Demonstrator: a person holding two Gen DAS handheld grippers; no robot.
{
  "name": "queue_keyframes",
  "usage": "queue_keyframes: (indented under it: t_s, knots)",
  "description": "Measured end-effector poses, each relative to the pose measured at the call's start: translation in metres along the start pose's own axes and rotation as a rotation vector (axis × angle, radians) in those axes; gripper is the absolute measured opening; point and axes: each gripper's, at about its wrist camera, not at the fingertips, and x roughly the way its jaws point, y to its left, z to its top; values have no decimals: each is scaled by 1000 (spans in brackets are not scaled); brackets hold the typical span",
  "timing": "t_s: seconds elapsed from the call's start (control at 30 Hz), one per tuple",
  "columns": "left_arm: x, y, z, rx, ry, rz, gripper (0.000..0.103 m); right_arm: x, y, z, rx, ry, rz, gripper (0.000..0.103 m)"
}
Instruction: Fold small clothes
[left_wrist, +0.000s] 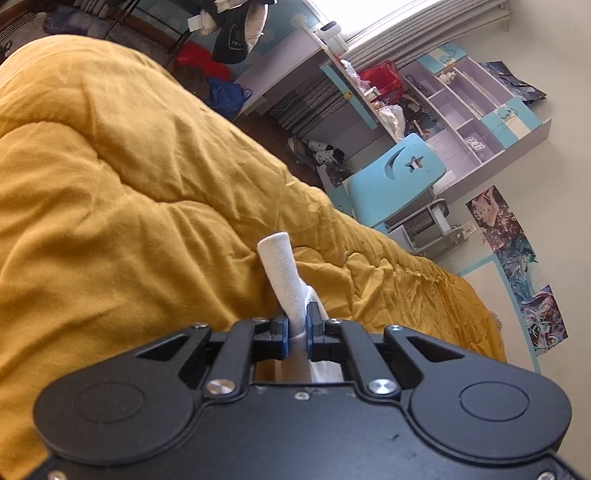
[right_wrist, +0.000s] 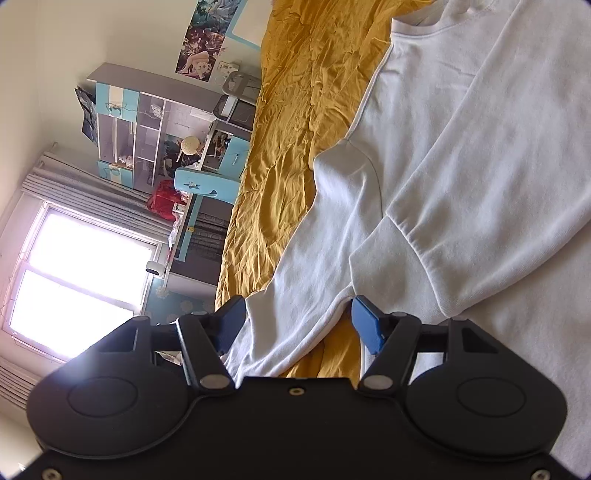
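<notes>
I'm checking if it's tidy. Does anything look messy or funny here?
Yes. The yellow quilt under the white sweatshirt is very wrinkled, and one sleeve trails off to the side between the open right gripper fingers. The left gripper pinches a white sock that sticks straight up.

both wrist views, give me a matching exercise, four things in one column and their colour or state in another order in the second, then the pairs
Column one
1. left gripper
2. right gripper
3. bedspread
4. chair

Column two
A. light blue, with a star cut-out
B. open, white sweatshirt sleeve between its fingers
C. mustard yellow, wrinkled
D. shut on a white sock

Pairs: 1-D, 2-B, 3-C, 4-A
</notes>
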Motion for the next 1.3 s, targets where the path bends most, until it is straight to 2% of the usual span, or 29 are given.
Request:
queue_keyframes:
  t_s: [0.13,0.23,0.33,0.4,0.53,0.67,0.8,0.83,0.87,0.9,0.93,0.97,1.03,1.13,1.23,1.3]
  knots:
    - [-20,-41,3,47,-29,-118,5,-37,-10,8,2,-58,-5,66]
    - [-43,-96,-6,107,-29,-251,5,-73,-26,18,34,-109,-13,66]
    - [-65,-158,-37,182,7,-395,5,-113,-43,28,56,-179,-26,67]
    - [-80,-201,-70,232,61,-490,5,-140,-53,36,69,-226,-32,67]
    - [-108,-267,-152,313,197,-660,5,-197,-77,48,116,-322,-28,67]
    - [-134,-307,-266,394,386,-794,5,-248,-95,57,129,-407,-42,68]
    - [-140,-317,-384,483,545,-810,7,-285,-111,63,138,-467,-71,69]
    - [-139,-316,-419,542,594,-805,14,-293,-115,64,141,-479,-79,70]
    - [-136,-318,-448,614,658,-765,32,-300,-120,64,145,-490,-88,70]
    - [-136,-316,-469,659,715,-717,35,-306,-123,65,150,-501,-96,70]
    - [-137,-311,-481,677,753,-704,34,-312,-127,65,151,-513,-99,70]
    - [-140,-304,-485,681,774,-723,35,-317,-129,65,151,-524,-104,70]
    - [-147,-295,-479,699,761,-744,36,-325,-134,68,144,-548,-121,70]
    - [-142,-277,-431,685,680,-719,41,-325,-140,78,138,-544,-139,70]
    - [-124,-249,-365,646,558,-613,43,-317,-141,91,110,-546,-202,70]
    - [-107,-228,-325,619,494,-505,44,-309,-138,102,49,-548,-258,70]
